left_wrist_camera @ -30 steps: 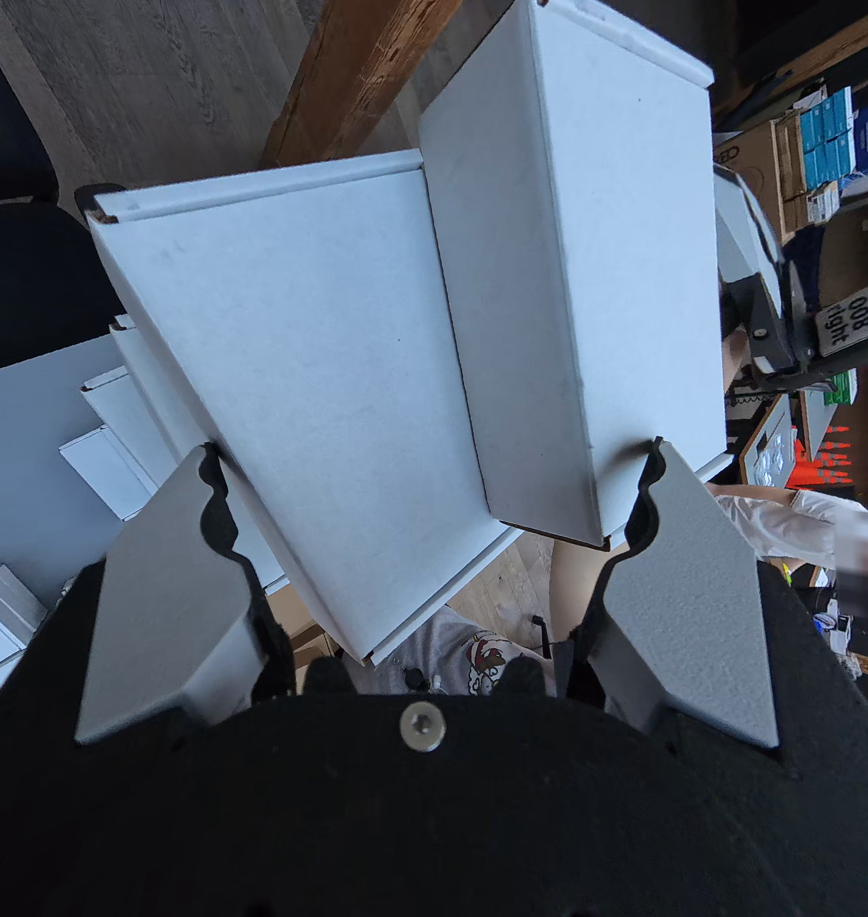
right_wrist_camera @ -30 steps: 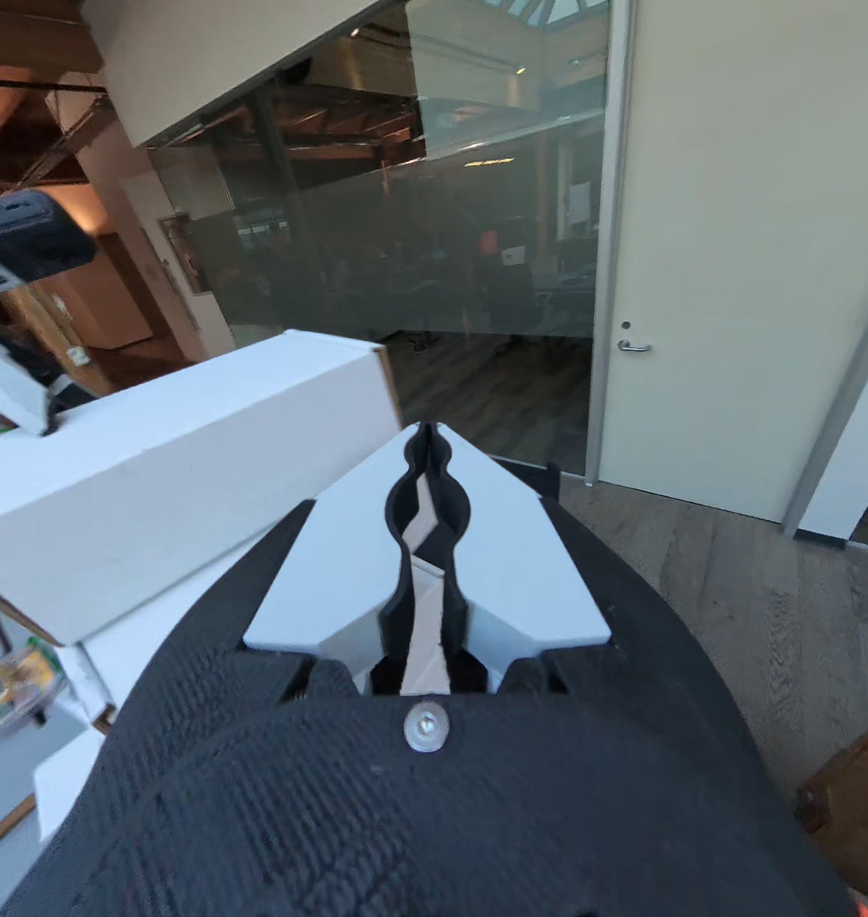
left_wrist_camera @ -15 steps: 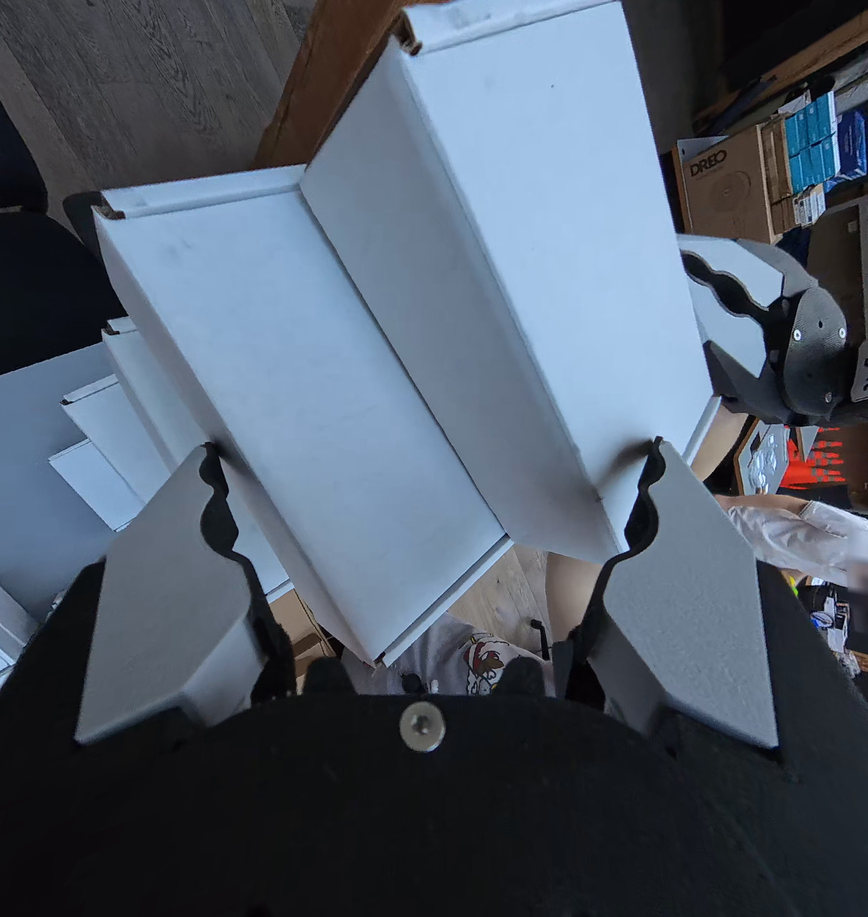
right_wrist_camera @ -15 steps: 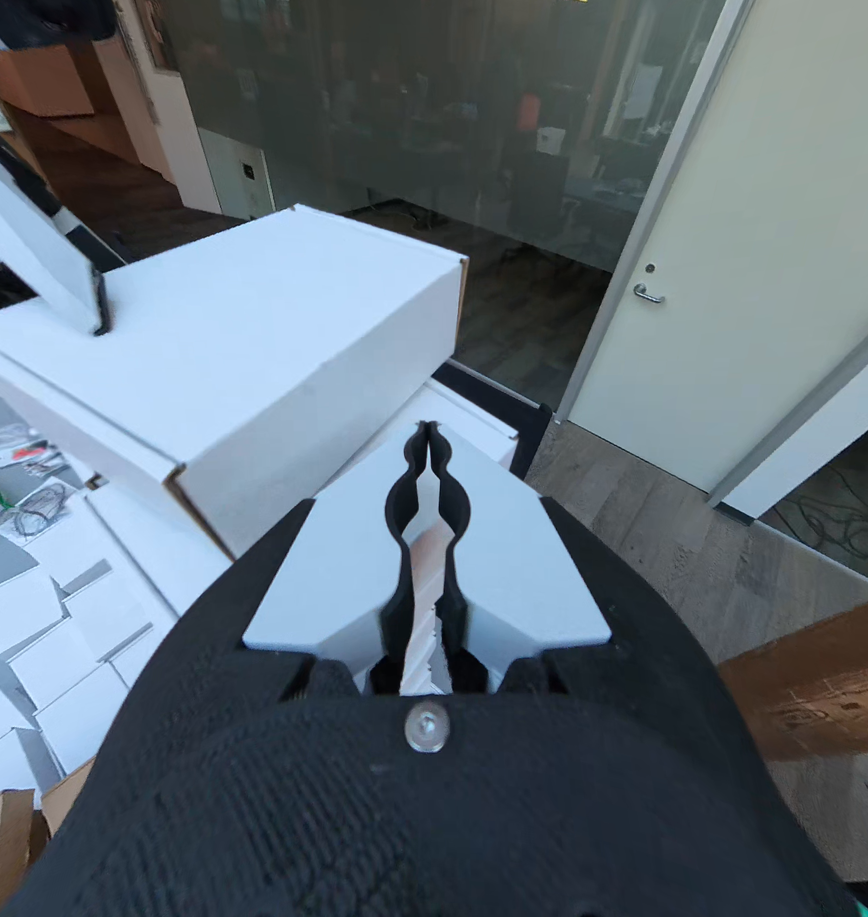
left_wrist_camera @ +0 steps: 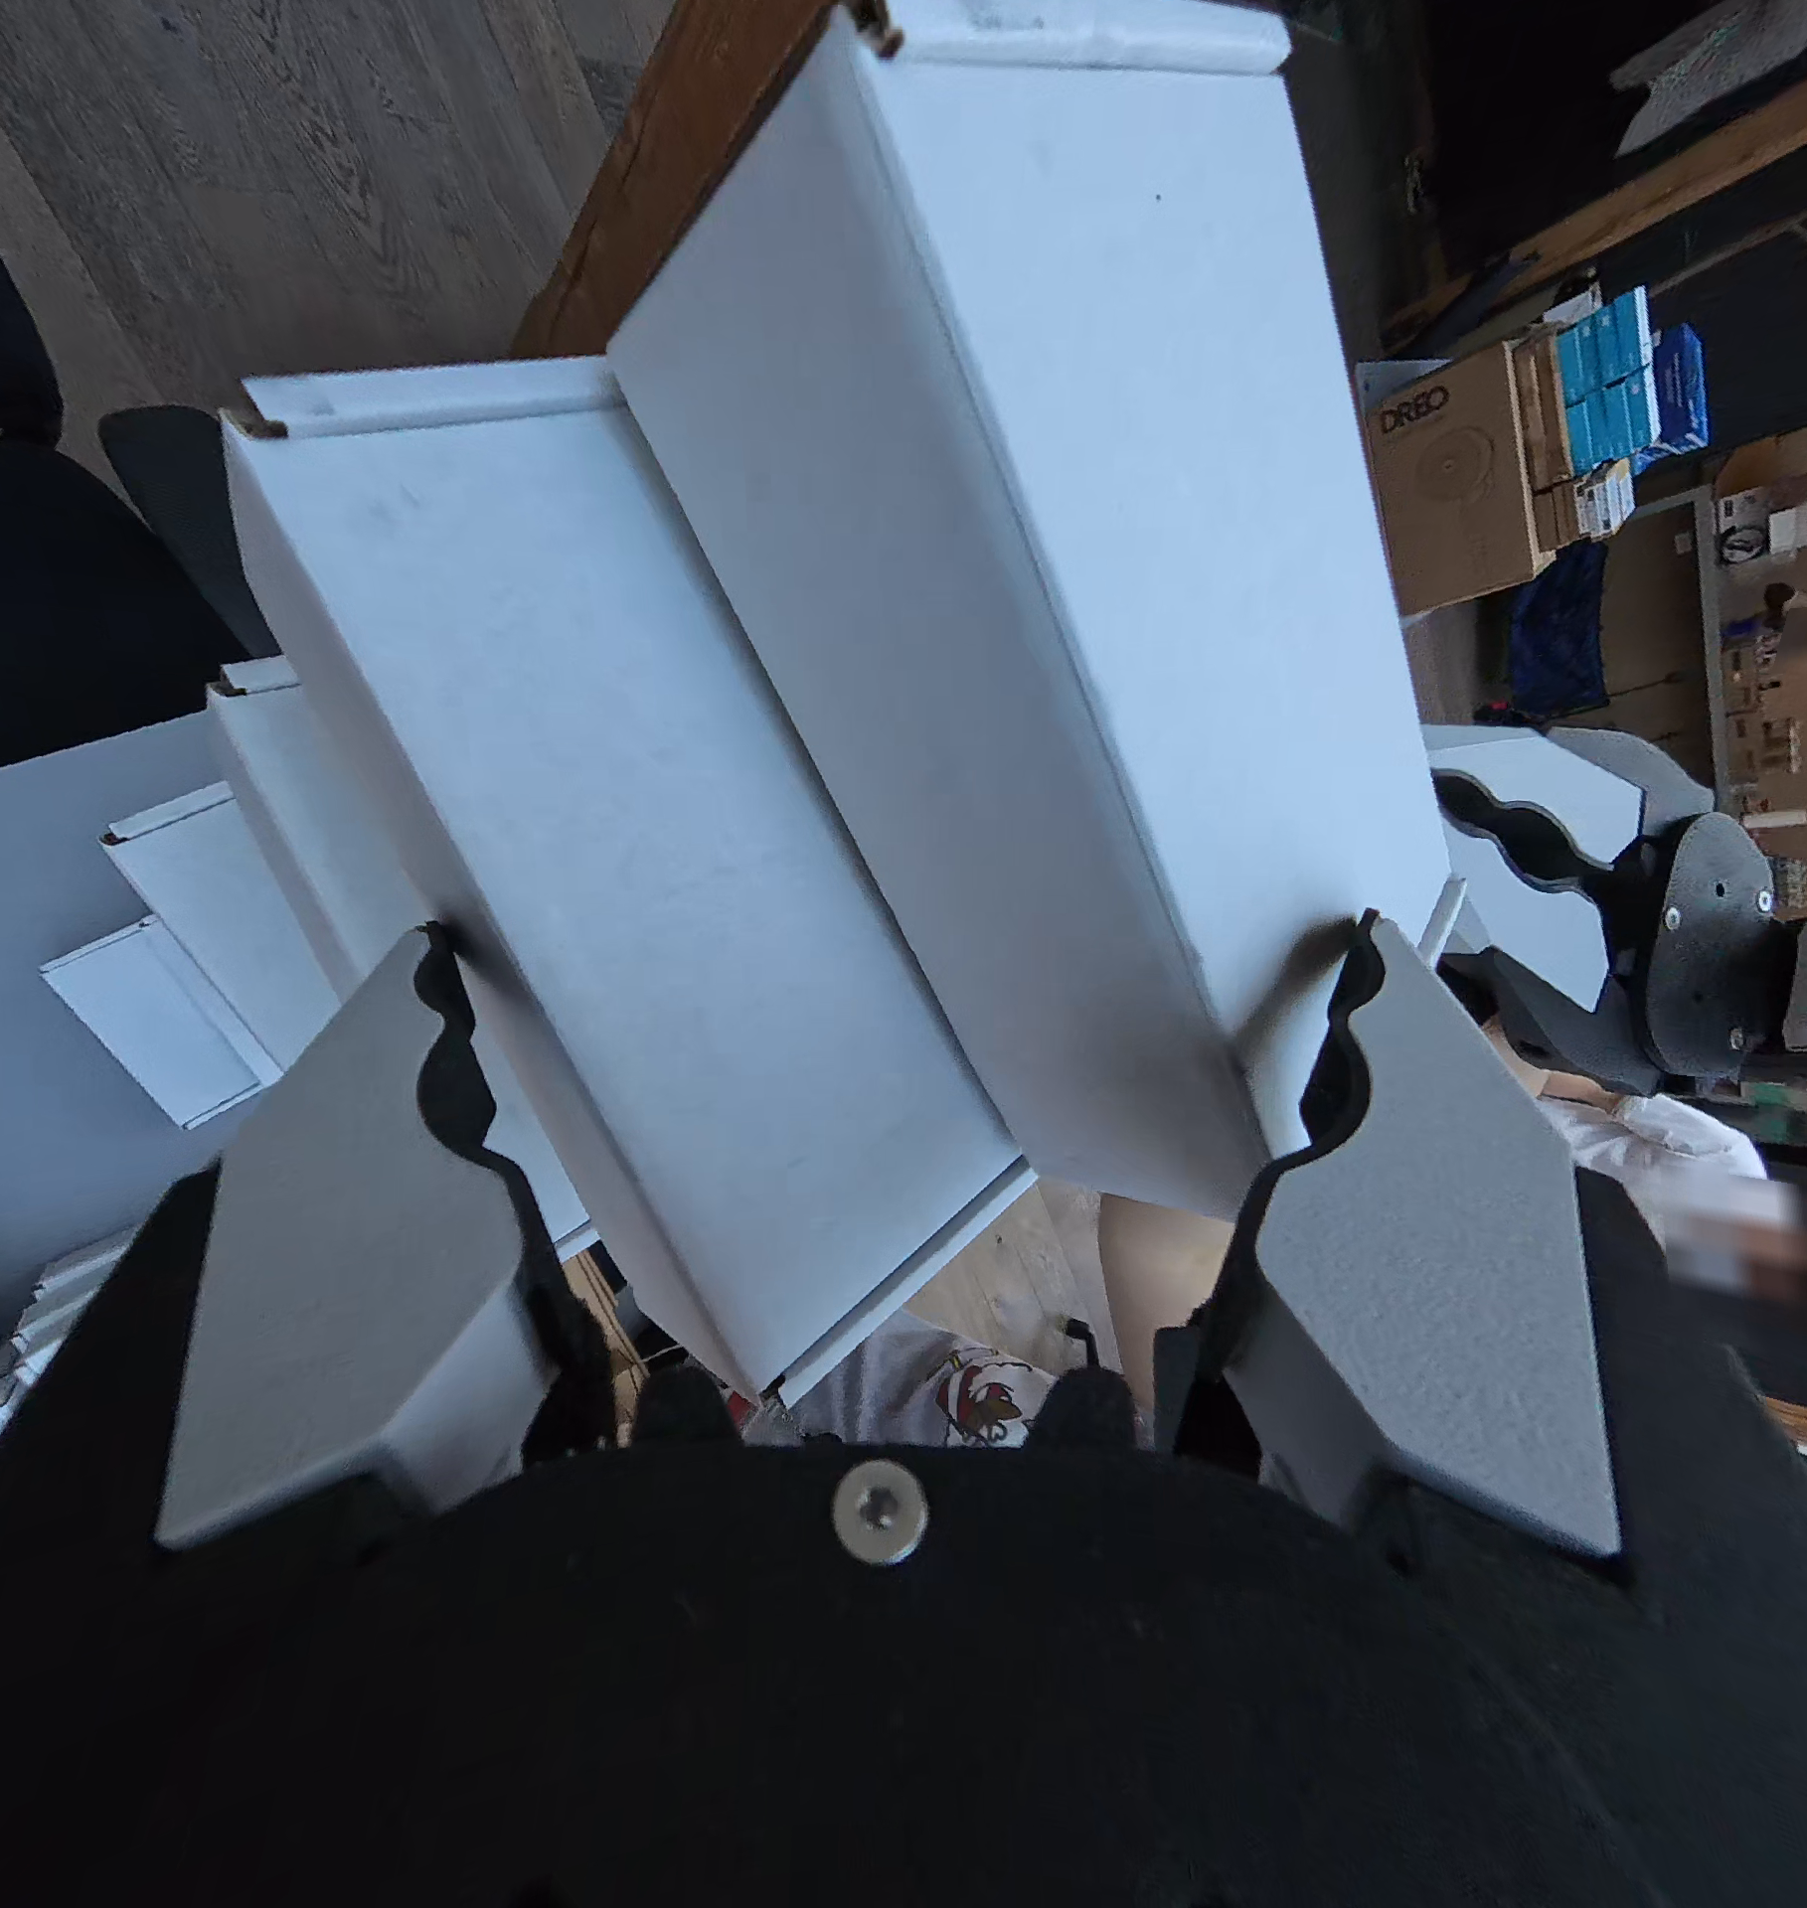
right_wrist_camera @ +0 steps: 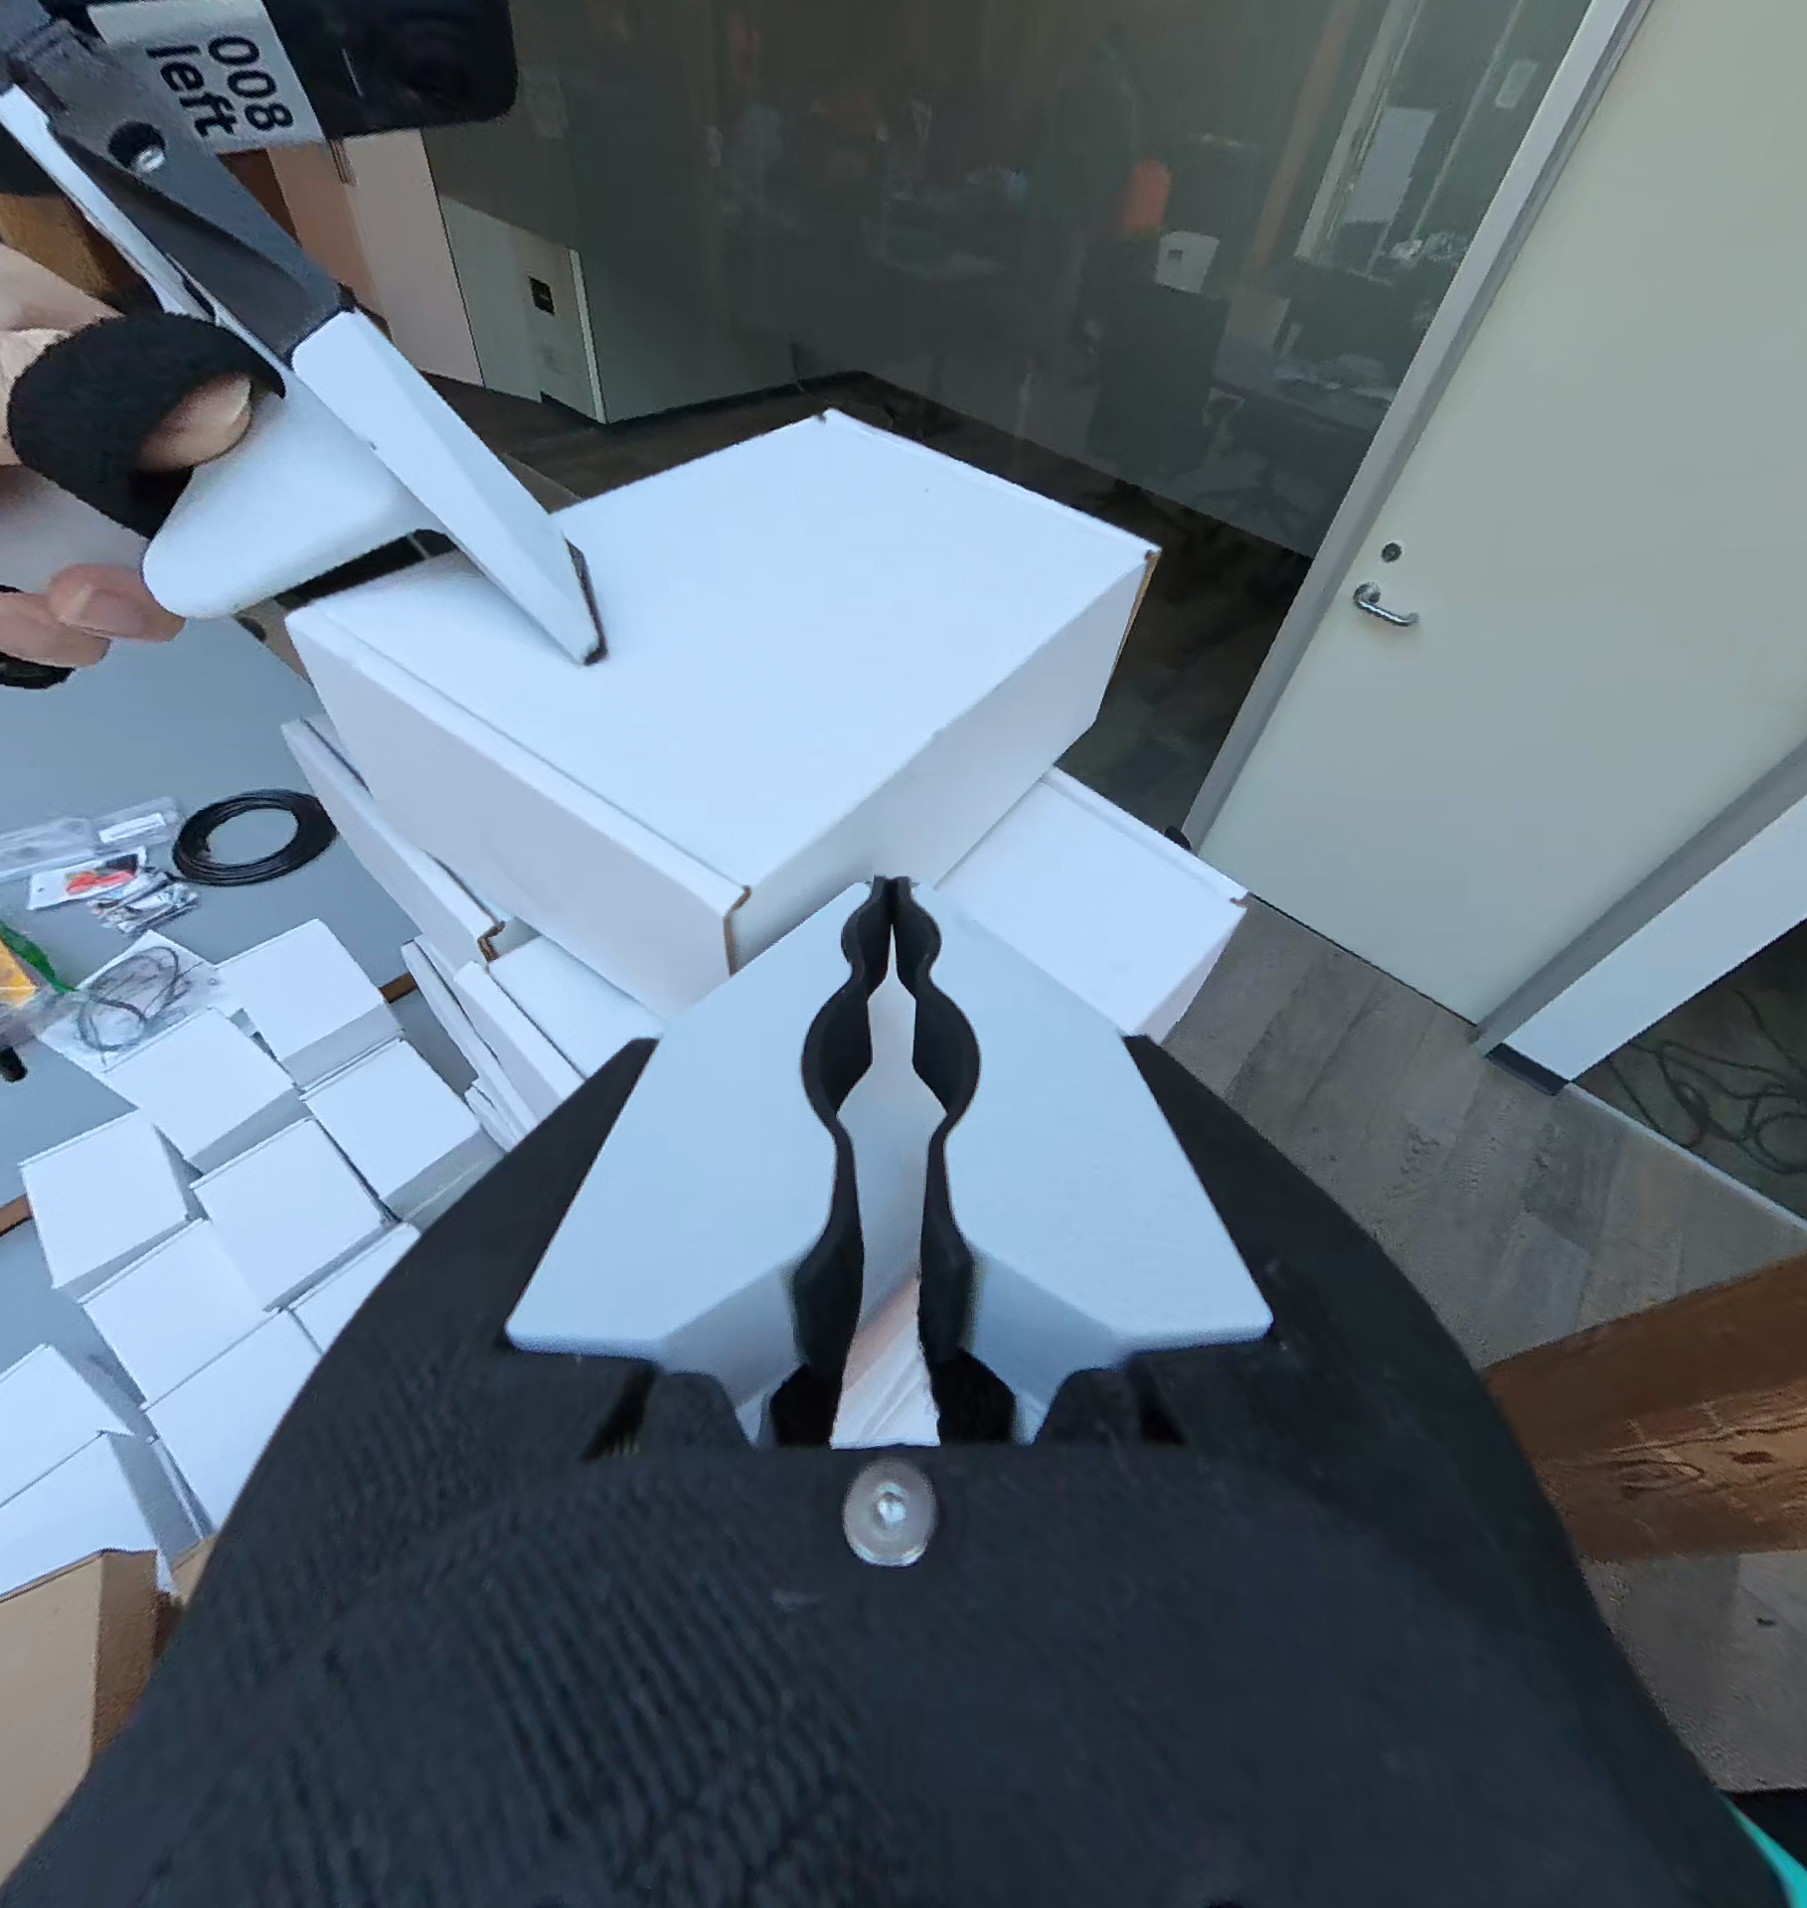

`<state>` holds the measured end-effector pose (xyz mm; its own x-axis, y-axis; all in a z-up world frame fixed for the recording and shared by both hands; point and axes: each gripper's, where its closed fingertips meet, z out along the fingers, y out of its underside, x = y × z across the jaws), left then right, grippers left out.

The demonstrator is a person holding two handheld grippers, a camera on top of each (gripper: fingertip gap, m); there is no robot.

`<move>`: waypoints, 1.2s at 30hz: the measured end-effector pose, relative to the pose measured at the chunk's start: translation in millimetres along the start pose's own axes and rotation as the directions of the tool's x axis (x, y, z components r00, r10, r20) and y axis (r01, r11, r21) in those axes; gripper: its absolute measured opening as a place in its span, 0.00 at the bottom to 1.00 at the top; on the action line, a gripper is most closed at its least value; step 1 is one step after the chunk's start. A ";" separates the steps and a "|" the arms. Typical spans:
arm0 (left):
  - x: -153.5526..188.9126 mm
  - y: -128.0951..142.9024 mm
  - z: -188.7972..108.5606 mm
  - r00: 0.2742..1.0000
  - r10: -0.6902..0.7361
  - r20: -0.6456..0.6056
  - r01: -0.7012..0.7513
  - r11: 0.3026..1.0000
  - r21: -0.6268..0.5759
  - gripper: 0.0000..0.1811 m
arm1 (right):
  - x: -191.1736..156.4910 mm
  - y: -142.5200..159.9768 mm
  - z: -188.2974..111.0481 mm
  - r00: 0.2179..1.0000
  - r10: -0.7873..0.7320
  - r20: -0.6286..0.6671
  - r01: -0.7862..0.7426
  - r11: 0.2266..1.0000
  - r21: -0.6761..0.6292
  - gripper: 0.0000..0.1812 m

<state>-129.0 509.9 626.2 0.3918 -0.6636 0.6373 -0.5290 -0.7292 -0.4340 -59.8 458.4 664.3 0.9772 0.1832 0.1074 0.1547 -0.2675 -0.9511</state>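
The left tool (left_wrist_camera: 899,1032) is spread wide around a white cardboard mailer box (left_wrist_camera: 1034,578), its two fingers pressed against opposite sides of the closed carton, which it grips and holds up above the grey bench (right_wrist_camera: 125,743). In the right wrist view one white finger (right_wrist_camera: 486,537) of that tool bears down on the box's top face near its rear edge, with a person's hand (right_wrist_camera: 73,434) in a black fingerless glove working the handle. A second, flatter white box (left_wrist_camera: 621,826) lies directly against the gripped one, partly beneath it, and its far end juts out toward the door side. The right tool (right_wrist_camera: 891,898) is closed, fingertips touching with nothing visibly between them, and sits just beside the near corner of the held box, apart from it. Below and to the left, many small white boxes (right_wrist_camera: 218,1187) are piled together on the bench, with a coil of black cable (right_wrist_camera: 249,836) and several clear plastic bags (right_wrist_camera: 84,878) of small parts farther back. A pale door (right_wrist_camera: 1602,516) with a lever handle and a dark glass wall (right_wrist_camera: 982,207) stand behind, above the wood-plank floor (right_wrist_camera: 1498,1187).
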 end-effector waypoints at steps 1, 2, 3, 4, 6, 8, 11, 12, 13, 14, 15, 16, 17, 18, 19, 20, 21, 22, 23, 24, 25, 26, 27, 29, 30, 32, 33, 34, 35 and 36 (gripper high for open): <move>-0.6 -0.1 -0.6 1.000 0.001 0.001 -0.001 1.000 0.002 0.87 | -0.6 0.1 0.4 1.000 0.019 0.006 -0.019 1.000 0.007 0.00; -1.0 0.2 -1.0 1.000 0.002 0.000 -0.002 1.000 0.002 0.87 | -1.6 0.1 0.5 0.999 0.031 0.013 -0.031 0.999 0.012 0.00; -1.2 0.7 -1.4 1.000 0.003 0.000 -0.003 1.000 0.001 0.87 | -2.1 -0.5 0.2 0.999 0.030 0.014 -0.030 0.999 0.023 0.00; -1.4 1.2 -1.8 1.000 0.006 0.000 -0.006 1.000 0.000 0.87 | -2.8 -0.9 0.0 1.000 0.021 0.011 -0.022 0.999 0.030 0.00; -1.5 2.1 -2.5 1.000 0.009 0.003 -0.009 1.000 -0.002 0.87 | -4.3 -2.0 -0.9 1.000 -0.026 -0.008 0.027 0.999 0.045 0.00; -0.5 3.5 -2.1 1.000 0.008 0.004 -0.008 1.000 -0.008 0.87 | -5.2 -3.5 -2.7 0.999 -0.039 -0.023 0.041 0.998 0.057 0.00; 2.5 4.1 0.7 1.000 0.012 0.004 -0.012 1.000 -0.013 0.87 | -5.1 -3.5 -3.1 0.999 -0.024 -0.041 0.027 0.998 0.061 0.00; 2.6 3.1 1.4 1.000 0.016 0.009 -0.016 1.000 -0.007 0.87 | -4.0 -2.4 -2.5 0.998 -0.029 -0.053 0.032 0.998 0.054 0.00; 2.4 2.0 1.6 1.000 0.021 0.015 -0.021 1.000 0.000 0.87 | -4.7 -2.0 -2.1 0.998 -0.035 -0.057 0.038 0.998 0.051 0.00; 2.2 1.7 1.4 1.000 0.023 0.019 -0.023 1.000 0.000 0.87 | -5.5 -1.2 -2.1 0.998 -0.034 -0.060 0.037 0.998 0.046 0.00; 2.2 2.0 1.2 1.000 0.023 0.019 -0.023 1.000 -0.001 0.87 | -6.7 -1.9 -3.0 0.998 -0.033 -0.059 0.036 0.998 0.050 0.00; 2.2 2.6 1.0 1.000 0.022 0.018 -0.021 1.000 -0.003 0.87 | -8.9 -3.1 -4.0 0.998 -0.037 -0.057 0.040 0.998 0.055 0.00; 2.5 3.2 0.9 1.000 0.019 0.014 -0.018 1.000 -0.005 0.87 | -10.7 -3.9 -5.0 0.997 -0.046 -0.058 0.050 0.997 0.059 0.00; 2.6 4.0 1.0 1.000 0.017 0.010 -0.017 1.000 -0.008 0.87 | -11.2 -4.0 -6.0 0.996 -0.055 -0.067 0.059 0.997 0.057 0.00; 2.4 4.2 1.2 1.000 0.018 0.009 -0.017 1.000 -0.008 0.87 | -11.7 -3.6 -6.7 0.996 -0.059 -0.074 0.063 0.997 0.054 0.00; 2.2 3.8 1.3 1.000 0.016 0.009 -0.016 1.000 -0.004 0.87 | -12.5 -3.2 -7.1 0.996 -0.056 -0.077 0.059 0.997 0.049 0.00; 1.6 3.1 1.1 1.000 0.013 0.011 -0.013 1.000 0.002 0.87 | -13.3 -2.7 -7.0 0.995 -0.059 -0.078 0.063 0.997 0.043 0.00; 1.1 2.5 1.0 1.000 0.010 0.011 -0.011 1.000 0.006 0.87 | -13.2 -2.5 -6.9 0.995 -0.065 -0.082 0.069 0.997 0.041 0.00; 0.9 2.3 1.3 1.000 0.008 0.009 -0.008 1.000 0.007 0.87 | -12.8 -2.7 -6.9 0.994 -0.069 -0.084 0.073 0.996 0.043 0.00; 0.6 2.2 1.6 1.000 0.005 0.004 -0.005 1.000 0.008 0.87 | -12.8 -3.4 -7.5 0.994 -0.072 -0.082 0.076 0.996 0.049 0.00; 0.6 2.0 1.9 1.000 0.002 -0.002 -0.002 1.000 0.008 0.87 | -13.1 -5.2 -9.4 0.993 -0.083 -0.081 0.088 0.994 0.065 0.00; 0.6 2.0 2.5 1.000 -0.002 -0.010 0.002 1.000 0.008 0.87 | -12.4 -7.3 -13.1 0.991 -0.098 -0.089 0.105 0.991 0.083 0.02; 0.3 2.0 2.9 1.000 -0.005 -0.016 0.005 1.000 0.008 0.87 | -9.3 -8.7 -19.2 0.988 -0.110 -0.113 0.121 0.988 0.096 0.06; -1.2 0.8 2.5 1.000 -0.008 -0.017 0.008 1.000 0.013 0.87 | 0.2 -10.3 -38.7 0.977 -0.126 -0.175 0.150 0.979 0.134 0.11; -2.1 0.1 2.0 1.000 -0.008 -0.016 0.008 1.000 0.017 0.87 | 7.5 -8.7 -51.2 0.974 -0.103 -0.203 0.138 0.977 0.164 0.12; -2.9 0.0 1.5 1.000 -0.010 -0.019 0.010 1.000 0.016 0.87 | 12.1 2.3 -71.3 0.988 -0.033 -0.150 0.069 0.969 0.236 0.19; -3.0 0.4 1.3 1.000 -0.010 -0.022 0.010 1.000 0.014 0.87 | 1.1 10.1 -76.7 0.999 -0.037 -0.034 0.045 0.961 0.272 0.32; -3.1 0.7 1.2 1.000 -0.009 -0.023 0.009 1.000 0.012 0.87 | -8.2 17.8 -81.4 0.996 -0.063 0.066 0.039 0.950 0.311 0.43; -3.2 0.9 1.1 1.000 -0.007 -0.022 0.008 1.000 0.010 0.87 | -4.7 24.7 -83.2 0.994 -0.085 0.075 0.054 0.936 0.347 0.47; -3.1 1.3 0.9 1.000 -0.006 -0.020 0.007 1.000 0.006 0.87 | 4.9 31.1 -80.3 0.993 -0.109 0.035 0.089 0.926 0.367 0.47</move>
<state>-130.2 510.9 623.1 0.3801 -0.6554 0.6526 -0.5218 -0.7345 -0.4338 -38.5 375.0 658.5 0.9488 0.2444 0.2000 0.1764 0.1152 -0.9776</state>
